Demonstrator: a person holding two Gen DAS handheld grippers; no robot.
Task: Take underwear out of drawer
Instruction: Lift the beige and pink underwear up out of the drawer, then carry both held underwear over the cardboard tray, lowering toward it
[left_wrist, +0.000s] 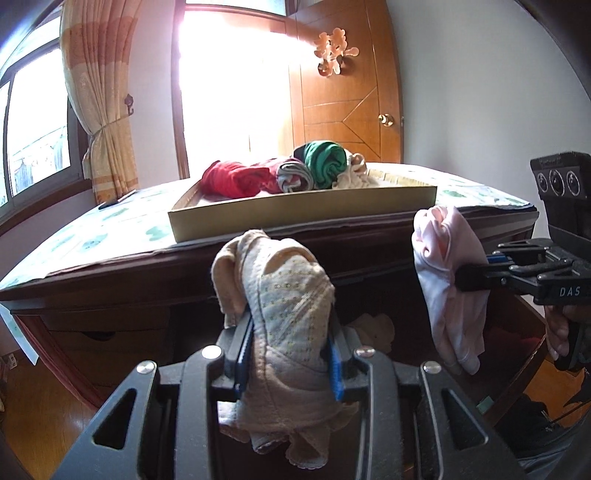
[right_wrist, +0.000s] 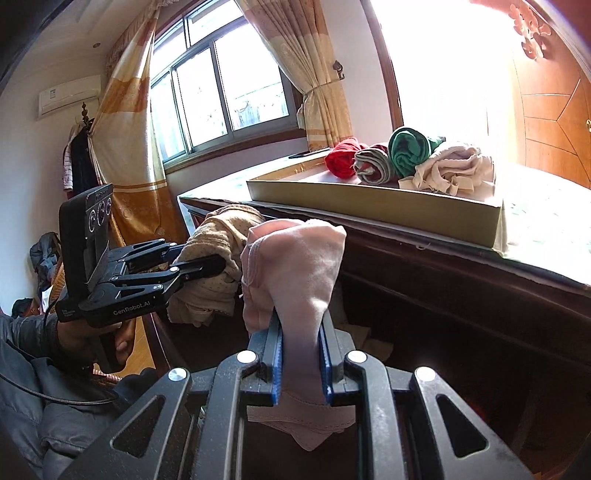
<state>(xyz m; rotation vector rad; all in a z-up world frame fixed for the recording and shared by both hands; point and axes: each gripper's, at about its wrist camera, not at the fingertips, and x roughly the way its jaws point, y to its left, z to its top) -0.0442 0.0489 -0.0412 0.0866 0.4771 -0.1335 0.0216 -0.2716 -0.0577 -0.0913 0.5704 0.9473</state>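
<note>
My left gripper (left_wrist: 290, 332) is shut on beige dotted underwear (left_wrist: 288, 295), held up in front of the dark wooden dresser. It also shows in the right wrist view (right_wrist: 218, 266) with the beige underwear (right_wrist: 218, 236). My right gripper (right_wrist: 301, 332) is shut on pale pink underwear (right_wrist: 295, 266), held above the open drawer (right_wrist: 424, 350). It shows at the right of the left wrist view (left_wrist: 461, 280), clamping the pink underwear (left_wrist: 450, 288). More garments (left_wrist: 373, 328) lie in the dark drawer below.
A shallow cardboard tray (left_wrist: 303, 210) on the dresser top holds rolled red (left_wrist: 232, 179), grey, green (left_wrist: 325, 162) and cream garments (right_wrist: 454, 170). A patterned cloth (left_wrist: 92, 232) covers the dresser top. Window and curtain stand left, a wooden door (left_wrist: 347, 92) behind.
</note>
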